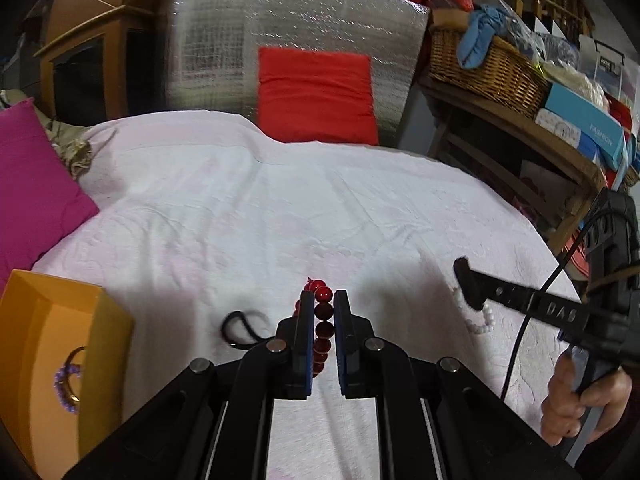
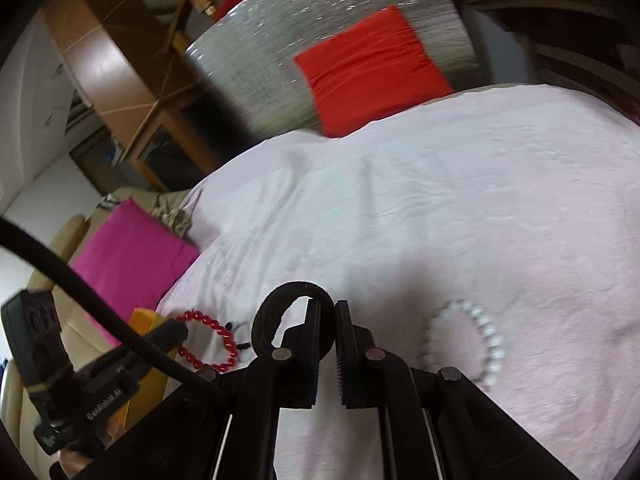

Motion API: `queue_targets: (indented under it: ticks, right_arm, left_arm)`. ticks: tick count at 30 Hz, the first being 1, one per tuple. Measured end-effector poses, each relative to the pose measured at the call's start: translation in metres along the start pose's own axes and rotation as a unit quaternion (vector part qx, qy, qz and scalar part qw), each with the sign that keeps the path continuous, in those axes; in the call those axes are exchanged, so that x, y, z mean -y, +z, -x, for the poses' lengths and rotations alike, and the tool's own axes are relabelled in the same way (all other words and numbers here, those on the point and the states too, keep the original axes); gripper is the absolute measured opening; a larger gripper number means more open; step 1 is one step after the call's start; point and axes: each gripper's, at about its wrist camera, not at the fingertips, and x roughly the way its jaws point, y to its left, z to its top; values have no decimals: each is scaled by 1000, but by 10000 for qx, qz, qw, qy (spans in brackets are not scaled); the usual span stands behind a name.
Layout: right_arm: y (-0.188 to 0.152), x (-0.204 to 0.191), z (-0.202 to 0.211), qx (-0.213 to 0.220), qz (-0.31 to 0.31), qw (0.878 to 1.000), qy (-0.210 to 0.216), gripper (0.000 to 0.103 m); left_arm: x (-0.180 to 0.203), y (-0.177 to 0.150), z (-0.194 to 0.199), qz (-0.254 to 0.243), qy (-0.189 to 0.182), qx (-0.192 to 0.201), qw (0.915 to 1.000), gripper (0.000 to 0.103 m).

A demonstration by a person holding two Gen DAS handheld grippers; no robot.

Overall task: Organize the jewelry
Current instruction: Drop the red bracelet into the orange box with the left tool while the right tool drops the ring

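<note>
Jaws of the left gripper point(image 1: 324, 300) pinch a red round-bead bracelet point(image 1: 323, 320), lifted off the pale pink bedspread point(image 1: 280, 208), beside an orange cardboard box point(image 1: 60, 340) holding a purple-bead bracelet point(image 1: 66, 380); jaws of the right gripper point(image 2: 328, 308) clamp a black fabric hair loop point(image 2: 280, 300), while a white pearl-bead bracelet point(image 2: 480, 340) lies on the bed to its right

Your wrist views both look down close over the pink bedspread point(image 1: 280, 208), sharing the red cushion point(image 2: 372, 68); the right one seems tilted.
</note>
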Motion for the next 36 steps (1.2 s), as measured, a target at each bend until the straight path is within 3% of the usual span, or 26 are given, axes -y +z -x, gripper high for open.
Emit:
queue_targets:
  ticks: [16, 24, 31, 36]
  right_arm:
    - [-25, -58, -30, -194, 479, 9978, 409, 8]
    - [-27, -155, -58, -450, 1038, 9868, 1155, 8]
    - [-46, -269, -114, -1007, 1799, 9655, 1588, 8]
    - [-68, -322, -175, -1755, 1971, 9538, 1434, 8]
  left_arm:
    - [-62, -1, 78, 481, 411, 616, 9961, 9]
    - [-148, -22, 127, 1304, 1142, 670, 9826, 9]
    - [-227, -61, 127, 2158, 1950, 53, 9567, 9]
    - [-258, -81, 103, 2562, 1921, -541, 9458, 10]
